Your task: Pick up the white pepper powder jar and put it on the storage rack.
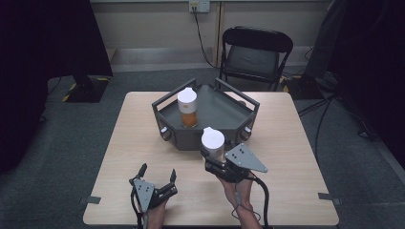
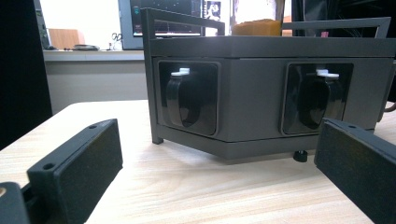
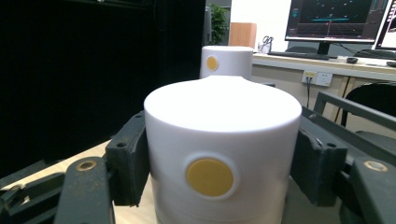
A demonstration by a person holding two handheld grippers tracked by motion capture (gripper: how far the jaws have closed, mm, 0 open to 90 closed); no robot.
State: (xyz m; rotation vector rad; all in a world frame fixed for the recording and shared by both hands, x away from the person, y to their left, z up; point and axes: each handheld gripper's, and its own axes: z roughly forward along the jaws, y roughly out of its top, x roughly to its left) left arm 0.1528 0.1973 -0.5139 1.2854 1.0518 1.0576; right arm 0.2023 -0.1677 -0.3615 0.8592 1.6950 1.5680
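Observation:
A grey metal tray (image 1: 219, 112) with rails stands mid-table. One white-capped jar with orange contents (image 1: 187, 108) stands upright inside it. My right gripper (image 1: 213, 153) is shut on a second white-capped jar (image 1: 213, 143), held just in front of the tray's front wall. In the right gripper view that jar's white cap (image 3: 222, 140) with a yellow dot sits between both pads, and the other jar's cap (image 3: 227, 61) rises behind it. My left gripper (image 1: 157, 172) rests open near the table's front edge, nothing between its fingers, facing the tray's front wall (image 2: 261, 98).
A black folding chair (image 1: 253, 55) stands behind the table. Dark screens flank the room at left and right. Tape marks (image 1: 90, 200) sit at the table's front corners. Two recessed rollers (image 2: 187, 98) show in the tray's front faces.

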